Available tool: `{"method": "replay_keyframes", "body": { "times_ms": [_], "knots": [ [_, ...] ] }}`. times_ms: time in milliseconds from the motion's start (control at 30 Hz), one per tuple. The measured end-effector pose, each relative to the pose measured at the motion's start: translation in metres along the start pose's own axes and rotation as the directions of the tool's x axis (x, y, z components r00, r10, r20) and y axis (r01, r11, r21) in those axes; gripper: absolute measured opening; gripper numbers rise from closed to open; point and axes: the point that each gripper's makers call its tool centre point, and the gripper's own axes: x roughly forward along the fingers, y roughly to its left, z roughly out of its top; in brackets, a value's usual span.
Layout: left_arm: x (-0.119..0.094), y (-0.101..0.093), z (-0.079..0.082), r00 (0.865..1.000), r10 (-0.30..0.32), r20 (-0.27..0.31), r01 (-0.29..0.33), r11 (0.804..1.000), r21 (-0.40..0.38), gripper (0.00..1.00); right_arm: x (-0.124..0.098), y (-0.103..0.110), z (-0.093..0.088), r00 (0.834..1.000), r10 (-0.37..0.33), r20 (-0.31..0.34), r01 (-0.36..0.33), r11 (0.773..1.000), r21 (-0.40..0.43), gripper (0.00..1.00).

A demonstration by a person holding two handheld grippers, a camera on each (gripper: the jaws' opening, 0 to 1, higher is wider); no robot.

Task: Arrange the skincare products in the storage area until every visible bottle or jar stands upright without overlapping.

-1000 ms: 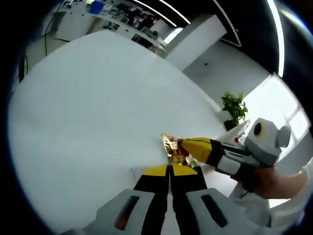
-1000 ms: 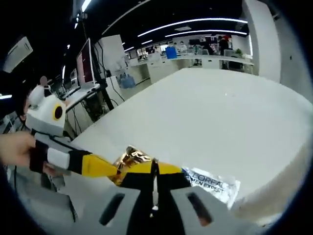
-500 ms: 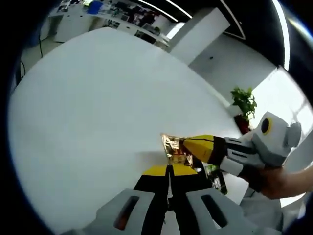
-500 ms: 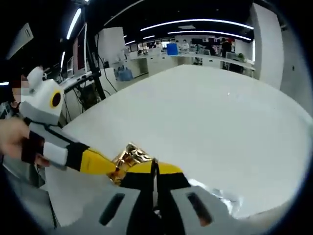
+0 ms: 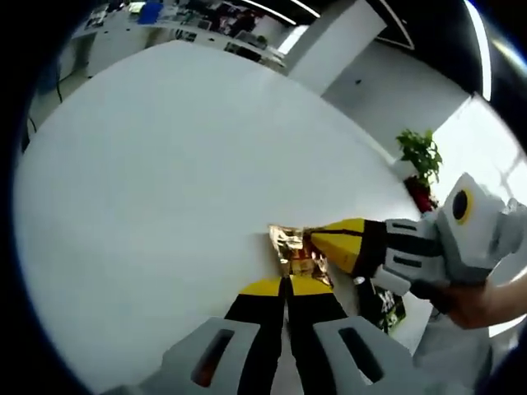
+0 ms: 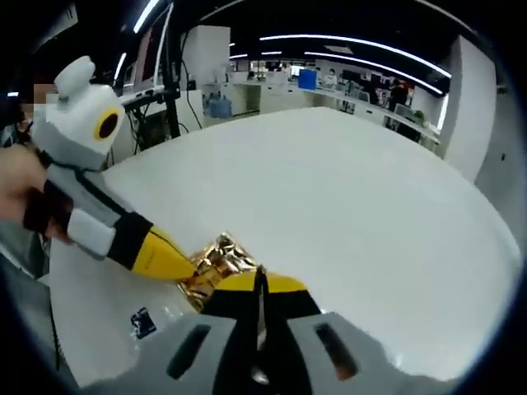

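A crinkled gold foil packet (image 5: 293, 252) hangs between both grippers over the white table (image 5: 165, 164). My left gripper (image 5: 285, 285) is shut on its near edge. My right gripper (image 5: 317, 240) comes in from the right and is shut on its other side. In the right gripper view the same gold packet (image 6: 216, 258) lies just left of my right gripper (image 6: 259, 280), with the left gripper (image 6: 188, 270) pinching it from the left. No bottle or jar can be seen.
A dark sachet (image 5: 387, 306) lies on the table under the right gripper. A small dark-printed sachet (image 6: 142, 322) lies near the table's edge. A potted plant (image 5: 420, 152) stands beyond the table. Desks and monitors (image 6: 156, 74) stand further off. A hand (image 6: 16, 185) holds the left gripper.
Both grippers keep their hold on the gold packet. Both views have swung round, and the silver printed sachet seen beside the right jaws has slipped out of the right gripper view.
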Motion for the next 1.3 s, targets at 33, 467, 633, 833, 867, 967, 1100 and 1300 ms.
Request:
{"method": "replay_keyframes", "body": {
  "times_ms": [33,467,633,833,867,967,1100,1300],
  "knots": [
    [0.001,-0.001,0.0,1.0,-0.001,-0.001,0.001,1.0,0.007,0.0,0.0,-0.001,-0.001,1.0,-0.004,-0.004,0.004,1.0,-0.014,0.01],
    [-0.003,0.001,0.005,0.994,0.104,-0.042,-0.084,0.939,0.335,0.03,0.001,-0.005,-0.004,0.999,-0.02,-0.025,0.018,0.996,-0.087,0.01],
    [-0.005,-0.009,0.018,0.995,0.096,-0.005,-0.082,0.874,0.479,0.07,0.0,-0.005,-0.004,0.999,-0.024,-0.025,0.022,0.996,-0.085,0.01],
    [0.011,-0.026,0.014,0.996,0.082,-0.036,-0.036,0.734,0.679,0.12,0.0,-0.005,-0.004,0.999,-0.024,-0.025,0.022,0.996,-0.088,0.01],
    [0.014,-0.026,0.011,0.995,0.086,-0.046,-0.03,0.721,0.692,0.13,0.0,-0.005,-0.004,0.999,-0.023,-0.026,0.021,0.996,-0.089,0.01],
    [0.023,-0.025,0.005,0.994,0.099,-0.053,-0.033,0.705,0.708,0.17,0.0,-0.005,-0.004,0.999,-0.023,-0.027,0.02,0.996,-0.092,0.01],
    [0.024,-0.027,0.008,0.995,0.091,-0.043,-0.035,0.715,0.698,0.2,0.0,-0.005,-0.004,0.999,-0.021,-0.028,0.018,0.995,-0.095,0.01],
    [0.025,-0.025,0.009,0.995,0.088,-0.052,-0.03,0.736,0.677,0.21,0.0,-0.005,-0.004,0.999,-0.02,-0.029,0.017,0.994,-0.104,0.02]
  ]
}}
